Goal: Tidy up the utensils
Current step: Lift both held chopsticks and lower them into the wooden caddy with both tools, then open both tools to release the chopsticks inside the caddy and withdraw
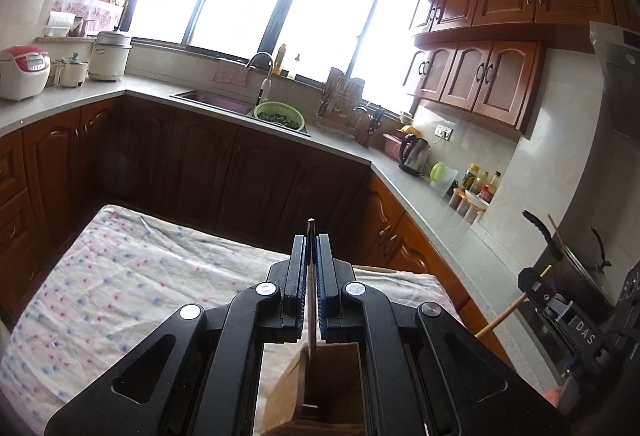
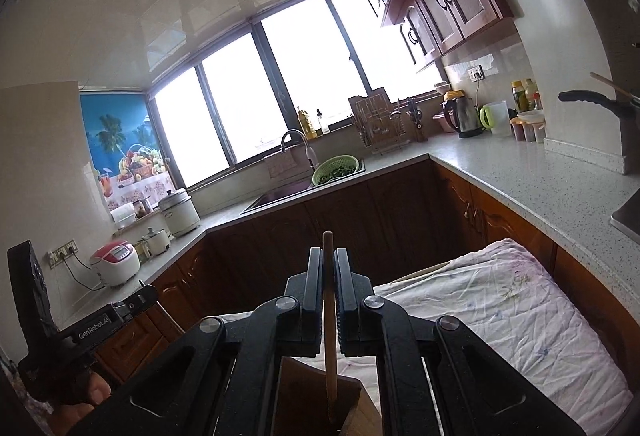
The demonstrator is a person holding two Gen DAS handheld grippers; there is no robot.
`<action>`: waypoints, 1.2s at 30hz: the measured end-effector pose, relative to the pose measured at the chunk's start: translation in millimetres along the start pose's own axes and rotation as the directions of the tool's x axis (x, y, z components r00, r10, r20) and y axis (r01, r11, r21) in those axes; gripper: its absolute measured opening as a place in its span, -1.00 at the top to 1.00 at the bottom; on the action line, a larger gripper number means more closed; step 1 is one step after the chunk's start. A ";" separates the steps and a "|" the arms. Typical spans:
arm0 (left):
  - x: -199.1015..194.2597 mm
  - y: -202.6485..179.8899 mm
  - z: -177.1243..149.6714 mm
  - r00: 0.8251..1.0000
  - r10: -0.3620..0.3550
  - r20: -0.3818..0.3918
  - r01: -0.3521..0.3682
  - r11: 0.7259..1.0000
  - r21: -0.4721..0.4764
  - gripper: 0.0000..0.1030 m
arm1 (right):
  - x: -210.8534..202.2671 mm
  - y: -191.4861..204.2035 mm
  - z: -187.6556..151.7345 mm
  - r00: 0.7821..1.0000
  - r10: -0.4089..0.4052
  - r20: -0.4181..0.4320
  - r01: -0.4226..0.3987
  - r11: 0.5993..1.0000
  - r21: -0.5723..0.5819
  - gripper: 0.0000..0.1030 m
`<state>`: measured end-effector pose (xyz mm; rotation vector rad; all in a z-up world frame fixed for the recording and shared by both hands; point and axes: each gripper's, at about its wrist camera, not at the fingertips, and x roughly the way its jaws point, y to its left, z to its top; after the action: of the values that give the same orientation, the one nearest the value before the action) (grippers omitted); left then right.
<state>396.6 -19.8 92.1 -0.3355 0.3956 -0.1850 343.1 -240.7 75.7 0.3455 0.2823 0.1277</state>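
Presently: left claw [image 1: 311, 248] clamped on thin metal utensil [image 1: 311, 300], upright, lower end inside wooden holder [image 1: 320, 388]. Right claw [image 2: 329, 268] clamped on wooden stick [image 2: 329, 316], lower end also down in wooden holder [image 2: 352, 408]. Holder standing on cloth-covered desk [image 1: 120, 276], kitchen sink [image 1: 216, 101] well beyond holder.

a white cloth [image 1: 132, 276] dotted with pink and blue is seen; a brown wooden holder [image 1: 340, 388], a silver utensil [image 1: 310, 300], black grippers with blue pads [image 1: 322, 276].
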 end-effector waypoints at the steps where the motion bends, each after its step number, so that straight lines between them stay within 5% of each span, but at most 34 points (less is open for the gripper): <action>1: 4.7 2.3 -3.9 1.000 0.001 -0.005 -0.001 1.000 -0.012 0.93 | 3.4 -2.2 -4.6 1.000 -0.003 -0.003 0.003 1.000 0.006 0.90; 25: 23.9 1.5 -21.4 0.996 0.011 -0.093 -0.007 0.999 0.038 0.81 | 25.5 -17.9 -23.1 0.994 -0.032 -0.102 0.038 0.998 0.056 0.79; 27: 22.5 4.2 -21.6 0.995 0.022 -0.098 -0.019 0.999 0.034 0.24 | 24.3 -19.2 -23.0 0.993 -0.030 -0.111 0.038 0.997 0.065 0.68; 29: 16.4 8.2 -22.2 0.996 0.032 -0.083 -0.030 0.999 0.022 -0.11 | 20.4 -20.7 -23.0 0.994 -0.023 -0.109 0.032 0.996 0.080 0.25; 30: 13.6 10.4 -22.3 0.996 0.034 -0.080 -0.033 0.999 0.015 -0.21 | 17.1 -20.6 -22.8 0.994 -0.023 -0.102 0.032 0.996 0.083 -0.13; 31: 11.0 12.9 -22.5 0.996 0.033 -0.084 -0.033 0.999 0.006 -0.24 | 13.3 -20.6 -22.5 0.995 -0.022 -0.095 0.030 0.996 0.085 -0.30; 33: 5.2 18.4 -23.5 0.995 0.032 -0.092 -0.033 0.999 -0.006 -0.38 | 6.6 -20.6 -21.5 0.995 -0.020 -0.094 0.028 0.996 0.090 -0.34; 36: -7.9 23.6 -26.7 0.994 0.053 -0.099 -0.054 0.999 -0.005 -0.70 | -6.7 -22.4 -22.0 0.996 0.001 -0.087 0.008 0.994 0.110 -0.67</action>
<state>381.2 -3.5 63.3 -0.3234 0.5030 -0.1478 332.0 -255.8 49.7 0.4500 0.3769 0.1242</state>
